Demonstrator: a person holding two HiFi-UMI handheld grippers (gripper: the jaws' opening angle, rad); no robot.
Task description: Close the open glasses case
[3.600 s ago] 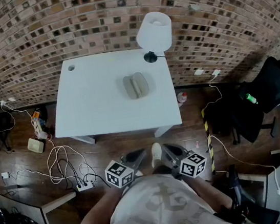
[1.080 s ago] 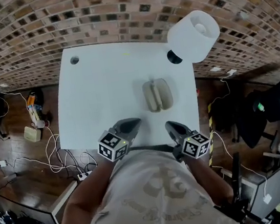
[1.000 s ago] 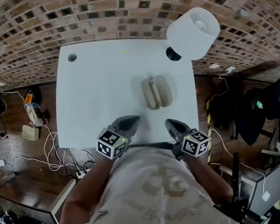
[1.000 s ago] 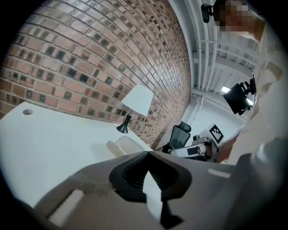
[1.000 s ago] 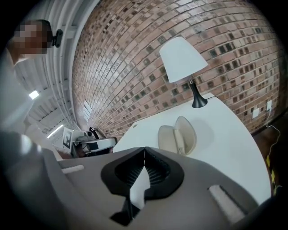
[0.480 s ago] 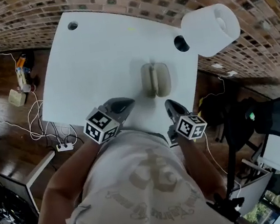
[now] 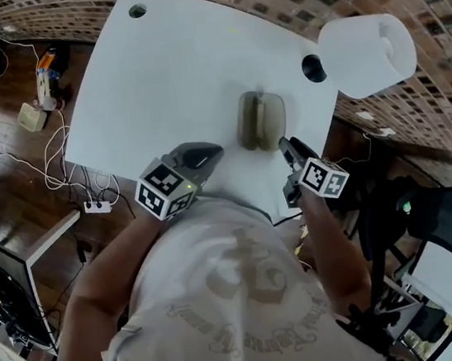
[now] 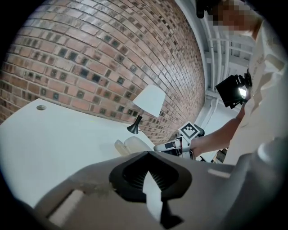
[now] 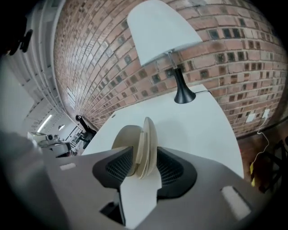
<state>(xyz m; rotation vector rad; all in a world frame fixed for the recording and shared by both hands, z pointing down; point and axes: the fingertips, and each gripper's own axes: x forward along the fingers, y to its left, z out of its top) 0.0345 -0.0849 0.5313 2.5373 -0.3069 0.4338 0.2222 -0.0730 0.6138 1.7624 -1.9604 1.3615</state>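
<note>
The beige glasses case [image 7: 261, 120] lies open on the white table [image 7: 160, 68], its two halves side by side. My right gripper [image 7: 287, 145] points at the case's near right end; its jaws are opening. In the right gripper view the case [image 9: 140, 139] shows in the gap between the pads [image 9: 173, 168], and neither pad presses on it. My left gripper [image 7: 208, 150] hovers over the table's front edge, left of the case, tips together and empty. From the left gripper view [image 8: 147, 155] the case [image 8: 132, 146] and the right gripper [image 8: 168, 146] lie ahead to the right.
A white-shaded lamp [image 7: 367, 55] on a black base [image 7: 313, 68] stands at the table's far right corner, just beyond the case. A cable hole [image 7: 137, 11] marks the far left corner. A brick wall runs behind the table. Cables and a power strip [image 7: 96, 206] lie on the floor.
The right gripper has come forward and down from the table's front edge to the case's near end. The left gripper has stayed near the front edge. The head view has shifted.
</note>
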